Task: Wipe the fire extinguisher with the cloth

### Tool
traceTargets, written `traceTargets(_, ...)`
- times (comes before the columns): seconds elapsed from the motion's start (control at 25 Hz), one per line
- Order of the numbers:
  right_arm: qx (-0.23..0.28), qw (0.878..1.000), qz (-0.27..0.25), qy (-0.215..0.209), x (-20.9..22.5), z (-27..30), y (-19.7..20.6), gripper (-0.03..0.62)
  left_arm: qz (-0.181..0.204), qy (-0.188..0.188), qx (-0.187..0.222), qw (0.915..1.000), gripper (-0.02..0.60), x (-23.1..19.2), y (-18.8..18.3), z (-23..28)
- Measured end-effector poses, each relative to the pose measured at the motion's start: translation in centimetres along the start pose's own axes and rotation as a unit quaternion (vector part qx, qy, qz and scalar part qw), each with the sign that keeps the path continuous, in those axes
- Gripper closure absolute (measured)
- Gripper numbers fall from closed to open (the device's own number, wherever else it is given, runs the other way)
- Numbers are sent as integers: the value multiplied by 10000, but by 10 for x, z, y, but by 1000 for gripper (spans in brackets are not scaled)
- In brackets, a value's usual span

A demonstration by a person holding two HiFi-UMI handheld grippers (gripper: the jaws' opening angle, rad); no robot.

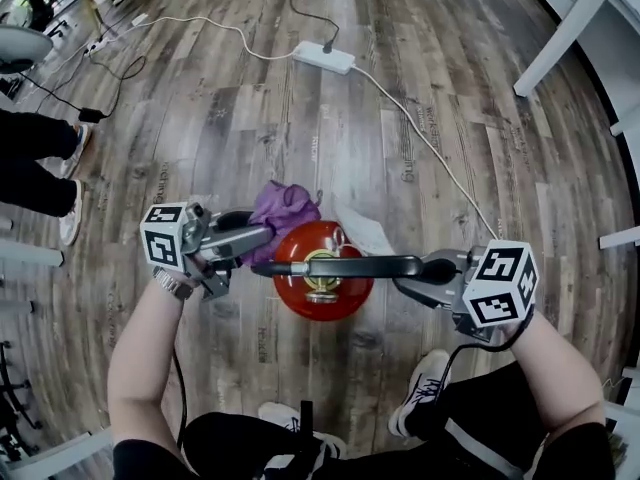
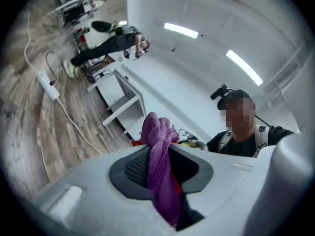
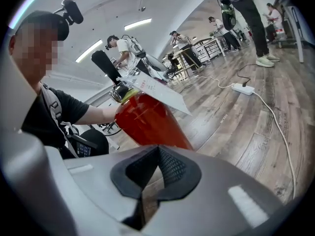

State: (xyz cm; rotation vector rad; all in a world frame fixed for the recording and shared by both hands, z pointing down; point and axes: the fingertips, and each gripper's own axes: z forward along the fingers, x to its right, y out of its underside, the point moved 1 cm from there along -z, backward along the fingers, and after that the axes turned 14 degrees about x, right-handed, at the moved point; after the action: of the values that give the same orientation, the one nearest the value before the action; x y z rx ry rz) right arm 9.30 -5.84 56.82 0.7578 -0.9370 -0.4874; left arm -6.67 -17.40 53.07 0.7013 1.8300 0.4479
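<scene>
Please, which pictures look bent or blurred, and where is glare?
Head view: sharp, floor boards curve near the edges. Left gripper view: strong fisheye, bright ceiling lamps, near cloth slightly soft. Right gripper view: fisheye too; fire extinguisher shows soft reflections.

One fire extinguisher [image 1: 322,286], one cloth [image 1: 283,208], two hand-held grippers [image 1: 262,238] [image 1: 408,282], seemingly one power strip [image 1: 324,57].

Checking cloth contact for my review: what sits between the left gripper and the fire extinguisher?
The purple cloth, clamped in the left gripper, fills that stretch, right beside the red fire extinguisher. The head view shows it.
</scene>
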Motion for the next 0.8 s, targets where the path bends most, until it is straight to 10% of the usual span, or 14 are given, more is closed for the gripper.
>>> traceTargets(0.44,-260,9996,3,-62,-3,26,8,589,2436,-258,224,9693,489,132,-19,-19)
traceTargets(0.8,-201,9998,-18,-31,-6,27,2,589,1929,-700,394,9779,489,96,53,-27)
